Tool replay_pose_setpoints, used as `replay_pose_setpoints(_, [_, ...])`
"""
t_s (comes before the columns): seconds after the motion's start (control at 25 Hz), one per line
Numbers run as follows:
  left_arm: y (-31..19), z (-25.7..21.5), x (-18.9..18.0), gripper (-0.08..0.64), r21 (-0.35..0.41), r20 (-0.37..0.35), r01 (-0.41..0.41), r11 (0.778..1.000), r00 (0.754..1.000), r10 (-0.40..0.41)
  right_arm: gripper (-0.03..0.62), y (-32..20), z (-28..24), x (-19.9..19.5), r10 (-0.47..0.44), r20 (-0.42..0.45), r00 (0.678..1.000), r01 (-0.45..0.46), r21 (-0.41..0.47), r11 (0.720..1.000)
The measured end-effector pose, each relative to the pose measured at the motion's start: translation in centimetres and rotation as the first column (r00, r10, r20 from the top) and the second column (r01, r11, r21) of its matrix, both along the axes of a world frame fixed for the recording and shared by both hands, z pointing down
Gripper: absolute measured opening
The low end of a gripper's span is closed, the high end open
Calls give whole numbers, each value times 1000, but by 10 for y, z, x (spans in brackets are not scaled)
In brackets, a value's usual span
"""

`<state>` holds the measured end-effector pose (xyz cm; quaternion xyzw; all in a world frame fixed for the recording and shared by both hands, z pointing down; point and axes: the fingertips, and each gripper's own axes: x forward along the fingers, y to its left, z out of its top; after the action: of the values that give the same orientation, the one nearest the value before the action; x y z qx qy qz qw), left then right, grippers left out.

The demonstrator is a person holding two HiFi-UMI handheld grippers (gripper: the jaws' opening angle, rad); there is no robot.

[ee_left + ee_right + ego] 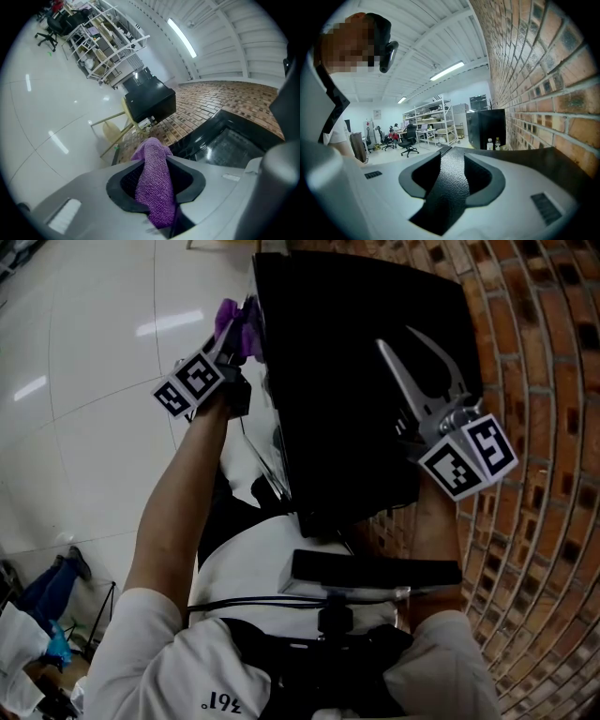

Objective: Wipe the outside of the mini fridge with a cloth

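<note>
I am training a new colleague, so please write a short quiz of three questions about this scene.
1. Which tool holds the cloth? A) left B) right C) neither
2. True or false: the jaws of the right tool are shut together.
3. Fill in: the wall beside the fridge is made of ____.
Key: 1 A, the left tool; 2 false, they stand apart; 3 brick.

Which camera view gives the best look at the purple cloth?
The left gripper view: the purple cloth fills the frame's middle, pinched in the left tool, its weave clear. The head view shows only a small bunch at the left edge of the mini fridge. The right gripper view shows none of it.
</note>
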<state>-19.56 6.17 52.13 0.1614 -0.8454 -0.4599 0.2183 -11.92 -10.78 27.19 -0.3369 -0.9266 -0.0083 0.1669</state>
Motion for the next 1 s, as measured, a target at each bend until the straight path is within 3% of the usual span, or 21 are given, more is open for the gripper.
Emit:
replay_pose_setpoints(0.52, [-1, 75, 5, 98, -74, -44, 2, 997, 999, -5, 147, 2, -1, 0, -9, 1, 1000, 9, 1, 1000])
replay_pose_setpoints(1.0, [1, 144, 6, 98, -161, -172, -64, 985, 984, 36, 147, 2, -1, 1, -9, 0, 1000, 9, 1, 1000])
